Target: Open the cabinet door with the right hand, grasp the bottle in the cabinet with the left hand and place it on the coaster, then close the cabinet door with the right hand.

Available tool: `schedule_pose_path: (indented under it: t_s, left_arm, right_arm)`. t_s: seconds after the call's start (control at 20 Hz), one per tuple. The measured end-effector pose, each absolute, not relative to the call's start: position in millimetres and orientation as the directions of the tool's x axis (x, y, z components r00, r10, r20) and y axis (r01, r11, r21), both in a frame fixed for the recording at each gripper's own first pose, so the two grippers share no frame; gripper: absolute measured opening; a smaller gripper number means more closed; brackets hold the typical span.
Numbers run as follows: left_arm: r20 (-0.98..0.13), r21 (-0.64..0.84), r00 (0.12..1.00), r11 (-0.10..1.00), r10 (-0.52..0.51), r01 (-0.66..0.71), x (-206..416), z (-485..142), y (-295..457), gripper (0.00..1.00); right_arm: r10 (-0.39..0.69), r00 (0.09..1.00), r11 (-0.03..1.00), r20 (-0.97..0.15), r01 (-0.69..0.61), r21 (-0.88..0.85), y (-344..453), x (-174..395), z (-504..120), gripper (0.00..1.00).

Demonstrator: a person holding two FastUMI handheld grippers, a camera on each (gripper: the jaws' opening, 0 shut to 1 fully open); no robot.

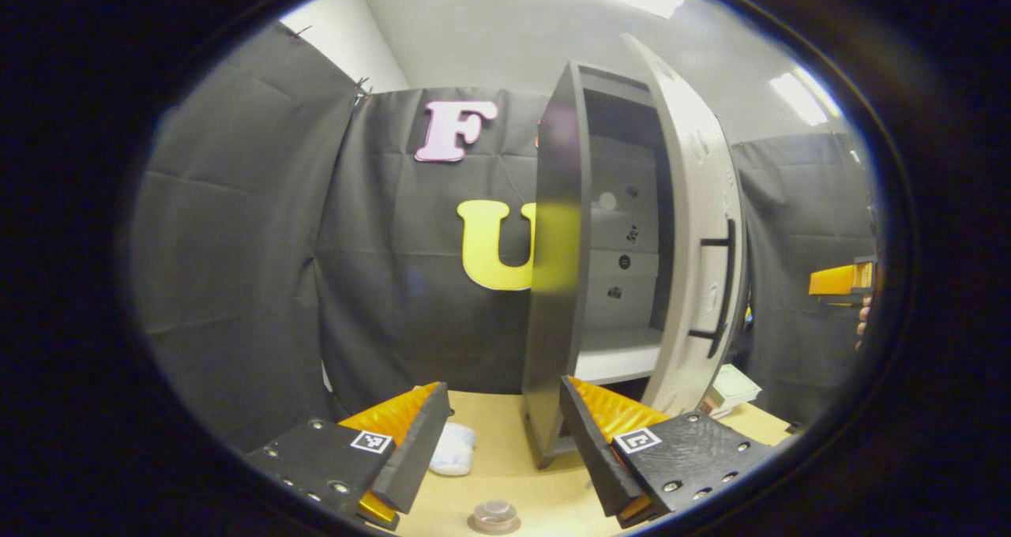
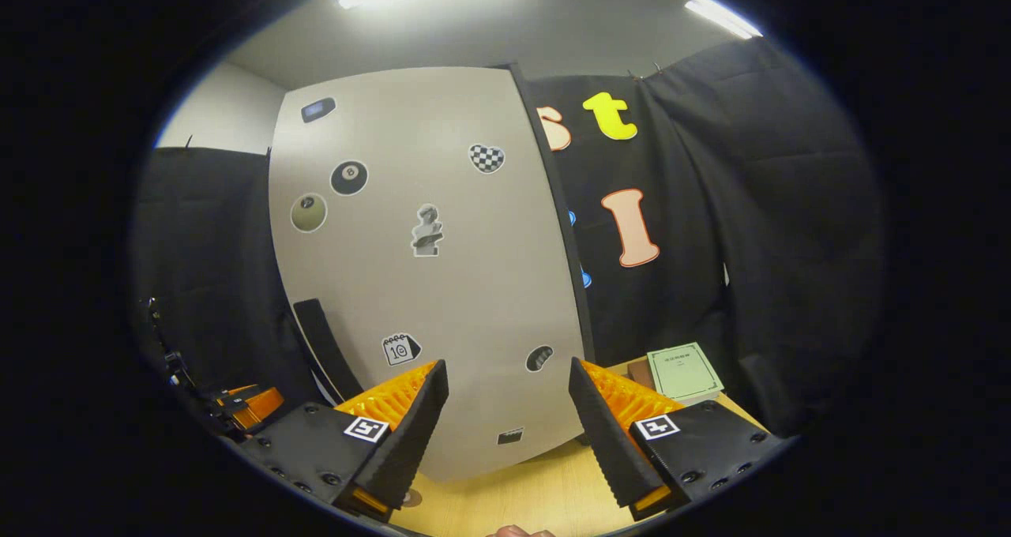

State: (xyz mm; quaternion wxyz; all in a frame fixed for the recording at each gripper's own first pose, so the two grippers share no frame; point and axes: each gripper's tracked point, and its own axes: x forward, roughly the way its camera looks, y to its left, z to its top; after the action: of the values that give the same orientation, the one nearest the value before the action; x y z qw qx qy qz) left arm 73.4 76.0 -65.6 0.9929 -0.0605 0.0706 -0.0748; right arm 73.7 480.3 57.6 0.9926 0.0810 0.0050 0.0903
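Note:
The cabinet (image 1: 553, 284) stands on the table with its pale door (image 1: 699, 229) swung partly open, black handle (image 1: 723, 284) facing right. A white inner shelf (image 1: 620, 355) shows through the gap. Low in the left gripper view a small clear bottle (image 1: 494, 510), seen from above, stands on a round brown coaster (image 1: 478, 526). My left gripper (image 1: 503, 395) hangs open above and behind it, touching nothing. My right gripper (image 2: 506, 371) is open, facing the door's sticker-covered outer face (image 2: 426, 284), close to it, with the handle (image 2: 320, 339) to its left. The right gripper also appears at the far right (image 1: 841, 280).
A white crumpled thing (image 1: 454, 448) lies on the wooden table (image 1: 505, 426) left of the cabinet base. A green booklet (image 2: 685, 373) on a box sits right of the door. The left gripper (image 2: 253, 403) shows low left. Black cloth walls close in behind.

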Motion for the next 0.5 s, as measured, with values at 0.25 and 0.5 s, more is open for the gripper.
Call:
schedule_pose_path:
  t_s: [0.25, 0.5]
  left_arm:
    - [-0.099, -0.155, 0.985, 0.98, -0.139, 0.123, 63.2, -28.0, 11.7, 0.84]
    - [-0.088, -0.169, 0.988, 0.979, -0.127, 0.111, 50.2, -21.9, -40.5, 0.87]
  right_arm:
    - [0.17, 0.985, 0.974, 0.023, -0.171, 0.149, 408.5, 81.7, 59.3, 0.97]
    - [0.106, 0.994, 0.99, 0.026, -0.108, 0.096, 324.9, 80.8, 46.0, 0.97]
